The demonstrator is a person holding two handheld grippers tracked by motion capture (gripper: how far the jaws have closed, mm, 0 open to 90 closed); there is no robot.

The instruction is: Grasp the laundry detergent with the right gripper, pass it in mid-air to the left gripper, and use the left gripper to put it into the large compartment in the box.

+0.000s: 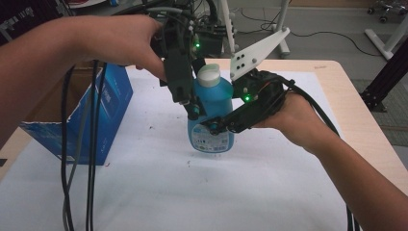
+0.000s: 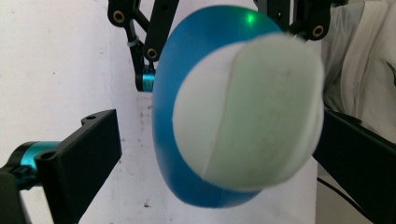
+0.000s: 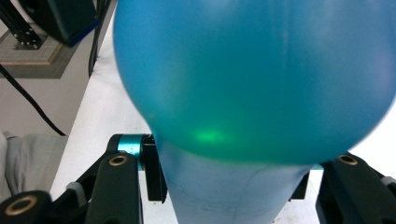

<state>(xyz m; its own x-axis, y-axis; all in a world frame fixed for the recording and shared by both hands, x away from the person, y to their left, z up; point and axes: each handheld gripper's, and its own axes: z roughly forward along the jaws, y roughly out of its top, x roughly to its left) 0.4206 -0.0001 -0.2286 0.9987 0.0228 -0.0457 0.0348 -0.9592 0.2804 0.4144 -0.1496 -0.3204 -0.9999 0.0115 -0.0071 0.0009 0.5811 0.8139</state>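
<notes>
A blue bottle (image 1: 211, 120) with a white cap (image 1: 209, 75) stands upright just above the white sheet (image 1: 192, 192). My right gripper (image 1: 214, 123) comes in from the right and is shut on the bottle's body; its pads (image 3: 154, 172) press both sides of the bottle (image 3: 252, 79). My left gripper (image 1: 199, 98) reaches down from above, open. Its jaws straddle the cap (image 2: 252, 112) in the left gripper view, the left one clearly apart from the bottle (image 2: 168, 116). The right gripper's linkages (image 2: 149, 46) show beyond the bottle there.
An open blue cardboard box (image 1: 101, 110) stands at the left of the sheet. Black cables (image 1: 77, 168) hang from my left hand in front of it. The wooden table's edge (image 1: 356, 106) runs along the right, with stands and floor beyond the far edge.
</notes>
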